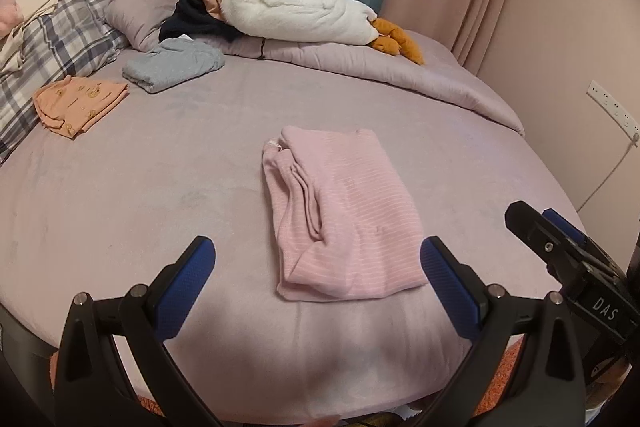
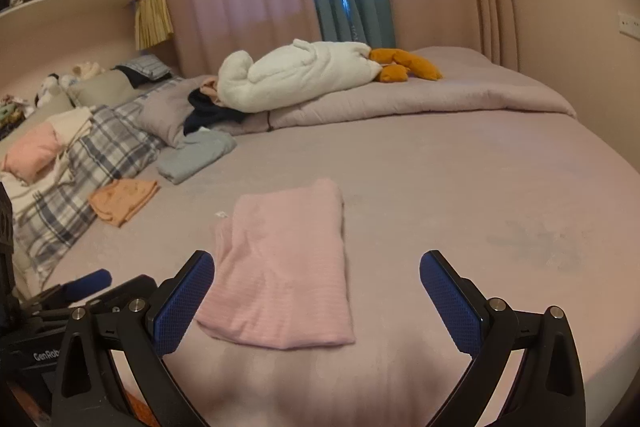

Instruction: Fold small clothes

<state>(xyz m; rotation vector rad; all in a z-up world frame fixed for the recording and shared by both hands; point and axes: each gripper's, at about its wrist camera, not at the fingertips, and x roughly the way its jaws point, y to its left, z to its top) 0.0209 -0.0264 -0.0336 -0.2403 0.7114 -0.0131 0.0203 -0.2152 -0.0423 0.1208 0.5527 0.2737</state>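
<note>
You are holding both tools spread wide with nothing between the pads. The left tool (image 1: 318, 281) is hovering just short of the pink top (image 1: 340, 215), whose near edge is lying between and just ahead of its fingers. The right tool (image 2: 318, 297) is hanging to the right of the same top (image 2: 280, 267), so that the cloth is sitting ahead of its left finger, not centred in the gap. In the left view you are seeing the right tool (image 1: 560, 247) just beside the top's right edge.

The top is lying flat on the bed (image 1: 160, 187) as a tidy rectangle, sleeves tucked inside, which suggests its folding is finished and that is why neither tool is gripping it. Well ahead and to the left of both tools, a folded orange piece (image 1: 80, 103) and a folded grey piece (image 1: 172, 65) are sitting side by side near the plaid quilt (image 1: 52, 51), probably as the done pile. Beyond them, dark clothes (image 1: 196, 21) are bunching under the white plush goose (image 1: 296, 11), likely still waiting. You are probably either moving the pink top toward that pile or reaching for the next garment.
</note>
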